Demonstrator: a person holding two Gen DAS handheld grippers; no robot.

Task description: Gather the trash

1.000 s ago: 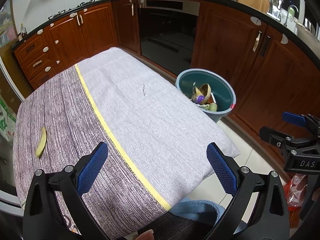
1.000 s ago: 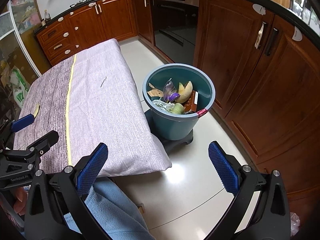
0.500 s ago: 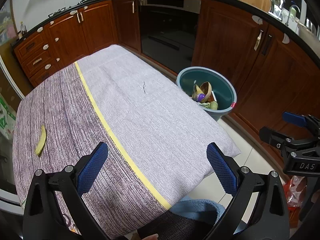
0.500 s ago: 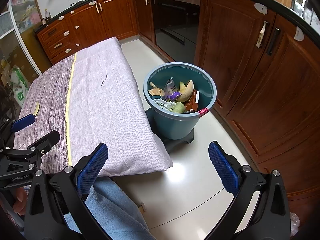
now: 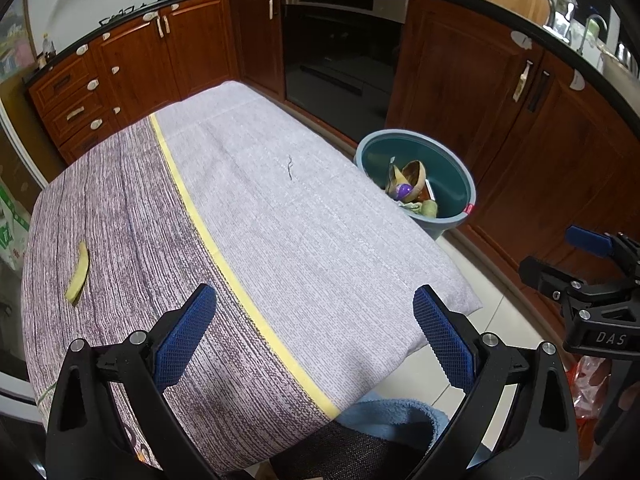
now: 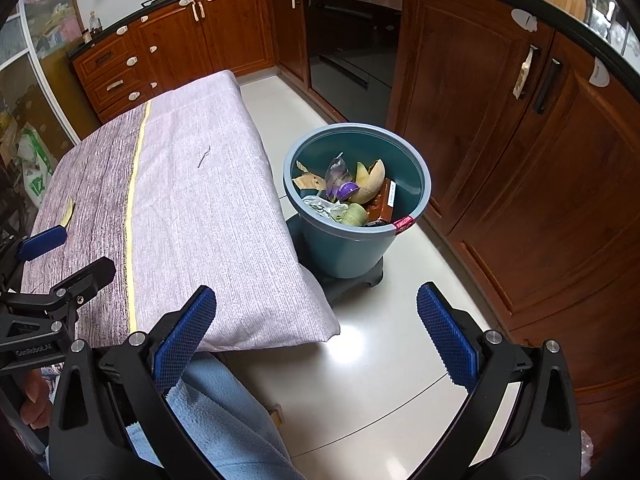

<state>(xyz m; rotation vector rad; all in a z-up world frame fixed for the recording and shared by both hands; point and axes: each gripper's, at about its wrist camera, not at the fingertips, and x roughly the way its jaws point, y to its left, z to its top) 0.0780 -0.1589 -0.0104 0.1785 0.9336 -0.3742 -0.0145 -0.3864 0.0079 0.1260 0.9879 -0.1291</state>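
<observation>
- Both claws were spread wide and carried nothing: my left gripper (image 5: 314,330) hung over the near end of the table (image 5: 360,264), and my right gripper (image 6: 316,330) hung off the table's edge, above the floor (image 6: 400,344) short of the bin.
- One scrap was left that I could see, a yellow peel strip (image 5: 78,272) lying flat on the darker part of the tablecloth, far out to my left and well apart from either claw.
- Because the strip lay so flat, I judged my pads (image 5: 184,336) could skate over it or pinch up a fold of cloth with it, and a tug on that fold might drag the whole cover.
- If I gripped it only by a tip, the limp strip could bend and slip out on the carry.
- The teal bin (image 6: 416,168) stood on the floor beside the table's right edge, already holding rinds and wrappers, so the peel faced a long carry across the table; a release too soon would land it on the cloth or the floor.
- My right claw sat between table and bin, and I judged a crossing left arm could knock into it.
- A thin dark thread (image 5: 289,168) lay mid-table; whether it was trash or a mark on the cloth I could not tell.
</observation>
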